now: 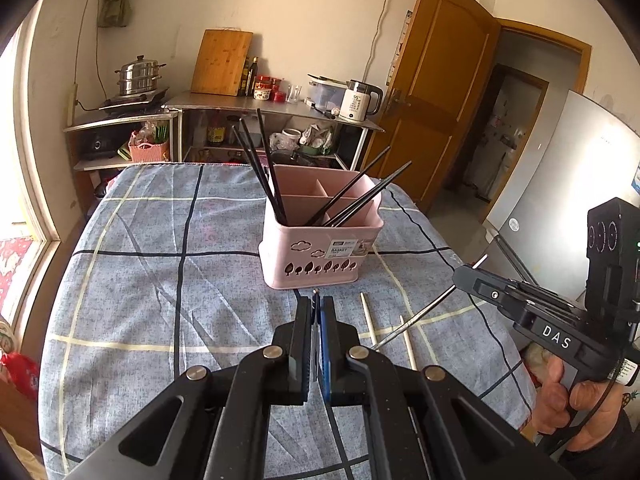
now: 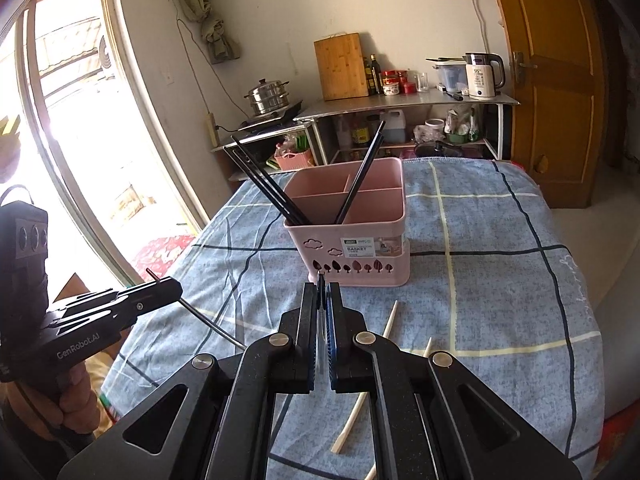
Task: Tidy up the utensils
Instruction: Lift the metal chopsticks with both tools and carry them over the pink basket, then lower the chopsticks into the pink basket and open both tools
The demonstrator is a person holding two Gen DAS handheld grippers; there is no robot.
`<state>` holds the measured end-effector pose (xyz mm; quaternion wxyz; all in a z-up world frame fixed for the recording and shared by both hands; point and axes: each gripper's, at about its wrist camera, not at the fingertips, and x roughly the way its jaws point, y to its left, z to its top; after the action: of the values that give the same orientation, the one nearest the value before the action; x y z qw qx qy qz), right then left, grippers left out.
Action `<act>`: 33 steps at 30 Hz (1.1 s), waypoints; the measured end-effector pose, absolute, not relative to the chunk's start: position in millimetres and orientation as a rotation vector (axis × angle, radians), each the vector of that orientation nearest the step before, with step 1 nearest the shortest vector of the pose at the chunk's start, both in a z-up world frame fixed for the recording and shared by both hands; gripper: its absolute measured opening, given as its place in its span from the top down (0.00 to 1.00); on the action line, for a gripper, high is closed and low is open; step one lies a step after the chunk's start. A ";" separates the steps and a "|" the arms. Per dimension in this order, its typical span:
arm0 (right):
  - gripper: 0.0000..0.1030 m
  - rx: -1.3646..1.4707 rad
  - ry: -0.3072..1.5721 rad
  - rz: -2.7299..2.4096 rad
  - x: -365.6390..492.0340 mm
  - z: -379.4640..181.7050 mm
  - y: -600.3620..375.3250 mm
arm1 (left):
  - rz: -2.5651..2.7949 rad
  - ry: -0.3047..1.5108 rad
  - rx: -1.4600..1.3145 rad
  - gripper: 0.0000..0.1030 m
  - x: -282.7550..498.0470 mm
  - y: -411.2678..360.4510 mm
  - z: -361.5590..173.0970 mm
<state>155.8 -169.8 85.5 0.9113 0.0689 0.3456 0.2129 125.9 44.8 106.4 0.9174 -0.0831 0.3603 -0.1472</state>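
Right now both tools are clenched, each pinching a thin metal chopstick. In the left-wrist view the left gripper sits at lower centre, and the right gripper comes in from the right edge with a silver chopstick slanting down toward the blue checked tablecloth. From the right-wrist view, the right gripper is at lower centre and the left gripper holds its own metal stick at the left. The pink basket stands mid-table, just beyond both tips, with black chopsticks leaning in its front compartment. Two pale wooden chopsticks lie on the cloth, lower right. I judge this the carrying step: each stick needs tipping upright over an open compartment before letting go.
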 end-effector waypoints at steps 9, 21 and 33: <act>0.96 0.157 0.657 0.432 177.1 110.5 -173.4 | -0.308 0.679 -0.184 0.97 158.4 48.5 142.6; 0.96 0.190 0.558 0.409 210.7 153.2 -175.1 | -0.309 0.601 -0.208 0.97 199.6 53.0 187.8; 0.96 0.248 0.520 0.378 246.8 159.7 -178.3 | -0.294 0.586 -0.233 0.97 245.1 53.1 191.2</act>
<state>246.8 -178.3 159.7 0.9412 0.1218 0.2549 0.1854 245.1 53.1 191.2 0.9401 -0.1143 0.2871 -0.1440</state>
